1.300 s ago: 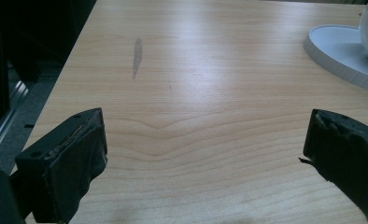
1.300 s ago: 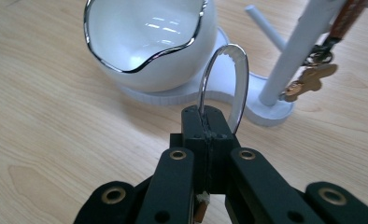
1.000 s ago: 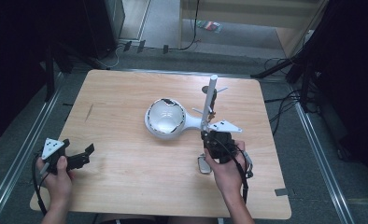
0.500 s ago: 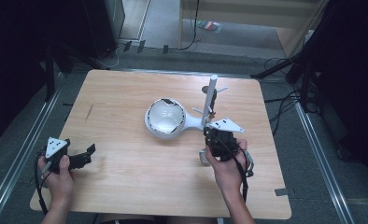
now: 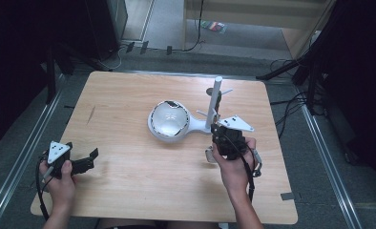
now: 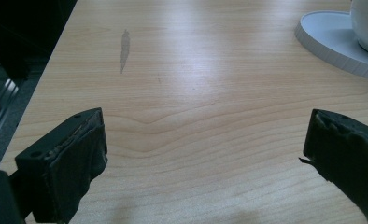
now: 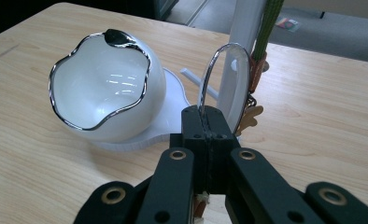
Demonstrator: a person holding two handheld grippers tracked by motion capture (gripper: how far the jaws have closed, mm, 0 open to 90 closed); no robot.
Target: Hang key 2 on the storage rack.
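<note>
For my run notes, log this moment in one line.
right gripper: shut on clear ring | left gripper: open, nothing held | white bowl: on stand

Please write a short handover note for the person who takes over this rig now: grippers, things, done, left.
Right gripper: shut on a thin clear ring, held upright beside the white post of the stand.
Left gripper: open, holding nothing, low over the table at its near left corner.
White bowl: sits on the stand's round base, mid-table.
Done: ring gripped.
Left: probably hang the ring on one of the post's pegs, then release.
</note>
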